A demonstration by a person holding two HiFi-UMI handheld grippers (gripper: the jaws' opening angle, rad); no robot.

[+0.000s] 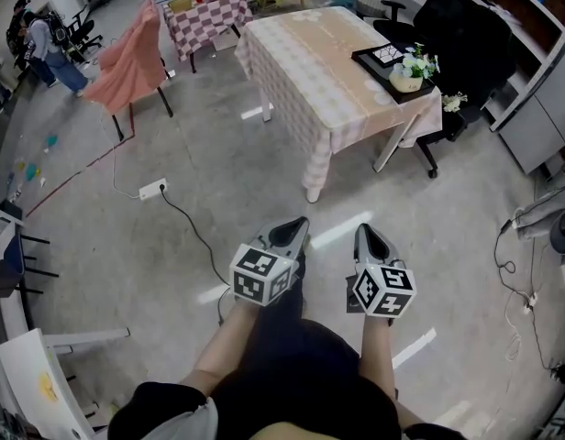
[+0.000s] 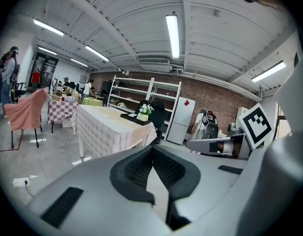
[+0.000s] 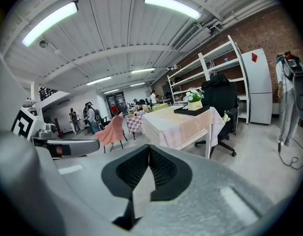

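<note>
The left fingers (image 2: 139,168) are pressed shut, their ribbed black pads meeting in a thin seam with nothing between them. The right fingers (image 3: 134,168) are closed the same way and are also empty. In the head view both pairs are side by side, near each other but apart, left fingers (image 1: 290,235) and right fingers (image 1: 371,242), tips aimed toward 12 o'clock and hanging above the grey floor (image 1: 227,163).

Behind each pair sits its marker cube, left (image 1: 262,275) and right (image 1: 383,290). From there the bare forearms run back toward 6 o'clock, close to the person's body, elbows tucked in and wrists level.

The nearest thing is a black cable (image 1: 198,236) lying on the floor at 9 o'clock of the left fingers, not touched. It leads out to a white power strip (image 1: 152,189) at 10 o'clock.

Well apart at 12 o'clock stands a desk (image 1: 319,71) draped in a pale checked cloth. On its far right end are a black tray (image 1: 374,60) and a small pot of white flowers (image 1: 409,73). A chair draped in pink cloth (image 1: 131,58) stands at 11 o'clock.
</note>
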